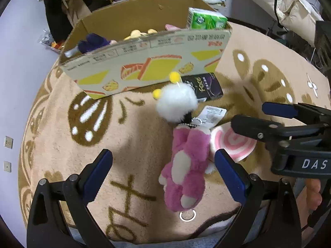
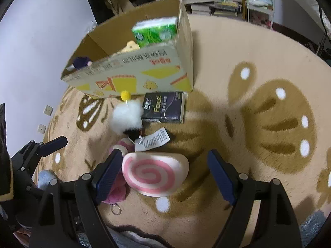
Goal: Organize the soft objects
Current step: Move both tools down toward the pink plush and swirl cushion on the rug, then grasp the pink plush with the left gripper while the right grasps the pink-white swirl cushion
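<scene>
We hover both claws wide open over the rug, left claw (image 1: 163,177) straddling the pink plush bear (image 1: 186,171), right claw (image 2: 165,175) bracketing the swirl cushion (image 2: 154,174), cardboard box (image 1: 144,70) just ahead for dropping them in.

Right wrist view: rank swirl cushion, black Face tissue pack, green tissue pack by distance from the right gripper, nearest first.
From the right gripper:
1. Pink-and-white swirl cushion: on the rug between the open fingers, toward the left one.
2. Black Face tissue pack: farther ahead on the rug, just in front of the cardboard box.
3. Green tissue pack: farthest, inside the box at its right end.
</scene>
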`<state>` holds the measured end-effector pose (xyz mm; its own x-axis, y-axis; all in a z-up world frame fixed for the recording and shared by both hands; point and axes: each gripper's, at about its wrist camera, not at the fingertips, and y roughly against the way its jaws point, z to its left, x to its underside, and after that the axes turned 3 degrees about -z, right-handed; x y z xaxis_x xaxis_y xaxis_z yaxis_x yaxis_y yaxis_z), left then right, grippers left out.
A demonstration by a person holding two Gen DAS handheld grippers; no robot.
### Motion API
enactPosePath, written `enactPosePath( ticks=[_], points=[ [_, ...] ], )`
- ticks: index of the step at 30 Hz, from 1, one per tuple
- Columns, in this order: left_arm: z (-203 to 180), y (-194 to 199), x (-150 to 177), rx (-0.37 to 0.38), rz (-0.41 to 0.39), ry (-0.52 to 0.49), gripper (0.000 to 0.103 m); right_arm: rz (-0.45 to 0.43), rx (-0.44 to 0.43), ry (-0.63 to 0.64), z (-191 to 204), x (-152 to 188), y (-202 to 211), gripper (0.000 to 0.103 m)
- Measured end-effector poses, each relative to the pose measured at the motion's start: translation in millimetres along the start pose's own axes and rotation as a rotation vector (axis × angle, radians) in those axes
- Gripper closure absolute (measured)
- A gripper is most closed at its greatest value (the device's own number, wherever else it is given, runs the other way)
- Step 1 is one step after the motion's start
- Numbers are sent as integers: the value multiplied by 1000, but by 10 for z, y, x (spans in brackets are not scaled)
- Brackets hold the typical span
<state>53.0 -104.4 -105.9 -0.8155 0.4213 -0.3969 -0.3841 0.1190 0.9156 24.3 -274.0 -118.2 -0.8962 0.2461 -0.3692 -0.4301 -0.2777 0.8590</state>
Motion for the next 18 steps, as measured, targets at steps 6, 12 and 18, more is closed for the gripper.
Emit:
enactPosePath(
  ticks=[6, 12, 18],
  points=[
    [-28, -136, 8, 14, 53, -3, 5, 53, -44, -12, 27, 20, -139, 15],
    [-43, -259, 30, 22, 100, -3, 5, 88, -62, -22, 60, 33, -269, 15],
    [-71, -415, 21, 10, 144, -22, 5, 125, -67, -39, 56, 41, -411, 15]
  ],
)
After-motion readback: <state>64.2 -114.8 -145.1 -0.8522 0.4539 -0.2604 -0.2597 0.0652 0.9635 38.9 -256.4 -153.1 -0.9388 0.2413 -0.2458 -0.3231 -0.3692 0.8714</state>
